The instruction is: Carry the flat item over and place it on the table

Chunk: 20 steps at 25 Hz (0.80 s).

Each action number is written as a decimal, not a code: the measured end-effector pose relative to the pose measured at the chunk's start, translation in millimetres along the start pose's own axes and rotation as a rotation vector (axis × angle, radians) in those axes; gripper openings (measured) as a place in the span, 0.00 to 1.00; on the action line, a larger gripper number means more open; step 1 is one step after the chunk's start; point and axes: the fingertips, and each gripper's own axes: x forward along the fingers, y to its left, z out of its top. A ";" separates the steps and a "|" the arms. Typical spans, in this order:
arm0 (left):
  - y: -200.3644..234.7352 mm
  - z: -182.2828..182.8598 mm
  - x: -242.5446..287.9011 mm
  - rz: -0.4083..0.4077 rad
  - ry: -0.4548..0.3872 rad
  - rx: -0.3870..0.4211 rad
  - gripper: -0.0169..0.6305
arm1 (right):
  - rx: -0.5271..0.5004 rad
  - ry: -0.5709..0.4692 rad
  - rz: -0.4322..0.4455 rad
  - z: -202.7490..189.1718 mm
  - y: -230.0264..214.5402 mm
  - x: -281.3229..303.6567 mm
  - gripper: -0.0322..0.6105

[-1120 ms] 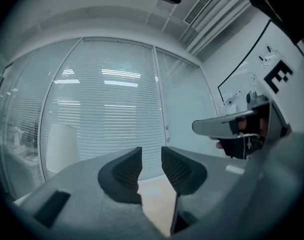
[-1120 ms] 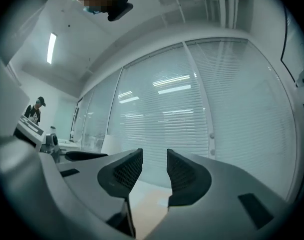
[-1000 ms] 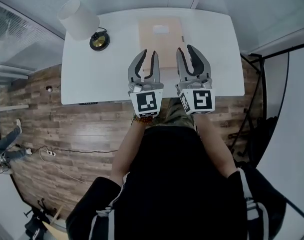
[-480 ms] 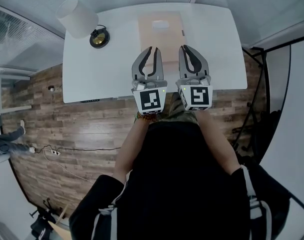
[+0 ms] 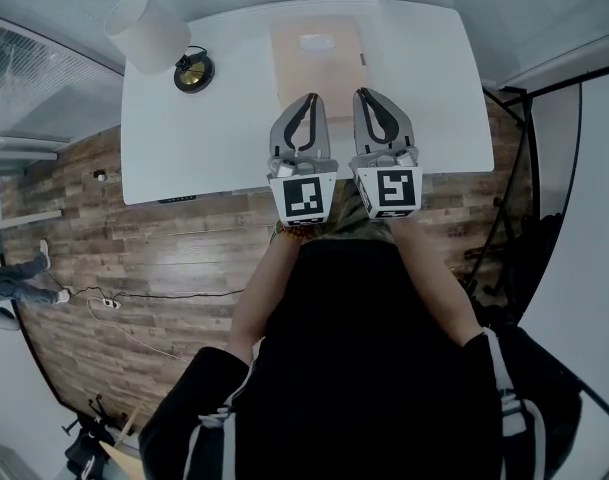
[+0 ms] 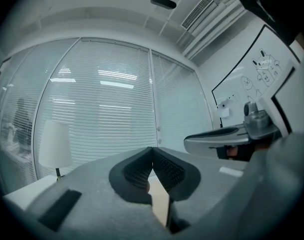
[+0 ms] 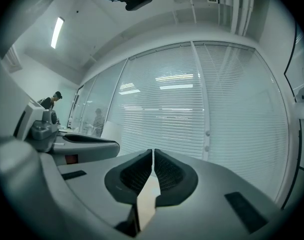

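The flat item (image 5: 319,53) is a thin tan board lying flat on the white table (image 5: 214,138), towards its far side. Both grippers hang side by side, pointing level across its near edge. My left gripper (image 5: 310,98) is shut, tips touching. Its jaws have just been closing with nothing between them. My right gripper (image 5: 363,94) is shut the same way, also just closed on nothing. In the left gripper view the left gripper (image 6: 152,149) shows the tan board (image 6: 159,204) only below its meeting tips. The right gripper (image 7: 152,151) shows the board (image 7: 149,199) likewise.
A white table lamp (image 5: 144,33) on a round dark-and-brass base (image 5: 193,72) stands at the table's far left corner. A dark stand (image 5: 504,198) rises off the table's right end. Slatted glass walls lie beyond the table. Wooden floor runs along its near edge.
Both grippers' jaws went from open to shut, with nothing caught between them. The pair stays over the board's near edge; the right one sank slightly.
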 end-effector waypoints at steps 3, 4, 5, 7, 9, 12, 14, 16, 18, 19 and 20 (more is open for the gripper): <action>-2.7 -2.8 0.1 -0.006 0.011 0.000 0.05 | 0.006 0.002 0.014 1.1 2.6 0.2 0.07; -3.6 -4.0 0.3 -0.007 0.014 0.000 0.05 | 0.004 0.003 0.017 0.2 2.3 0.1 0.07; -3.9 -5.4 0.6 -0.007 0.018 0.000 0.06 | -0.001 0.005 0.018 -1.4 1.4 0.0 0.07; -2.9 -8.8 1.4 -0.002 0.029 0.001 0.05 | -0.007 0.010 0.020 -5.1 -0.7 0.2 0.07; -0.6 -12.8 2.5 0.010 0.045 0.000 0.05 | -0.004 0.018 0.023 -8.6 -2.2 0.9 0.07; 2.9 -18.4 4.0 0.027 0.068 0.002 0.05 | -0.008 0.028 0.028 -13.7 -3.2 1.9 0.07; 3.1 -19.8 4.2 0.029 0.073 0.003 0.05 | -0.012 0.022 0.033 -12.7 -2.5 3.0 0.07; 2.9 -19.6 3.7 0.028 0.074 -0.008 0.05 | -0.011 0.013 0.048 -9.9 0.2 4.6 0.07; 2.2 -18.3 3.4 0.023 0.071 -0.022 0.06 | -0.011 0.010 0.061 -8.6 3.0 5.7 0.07; 2.3 -17.7 3.6 0.021 0.070 -0.021 0.06 | -0.010 0.011 0.062 -8.6 4.0 6.2 0.07; 2.8 -17.8 3.9 0.021 0.071 -0.018 0.06 | -0.010 0.013 0.063 -9.2 4.7 6.7 0.07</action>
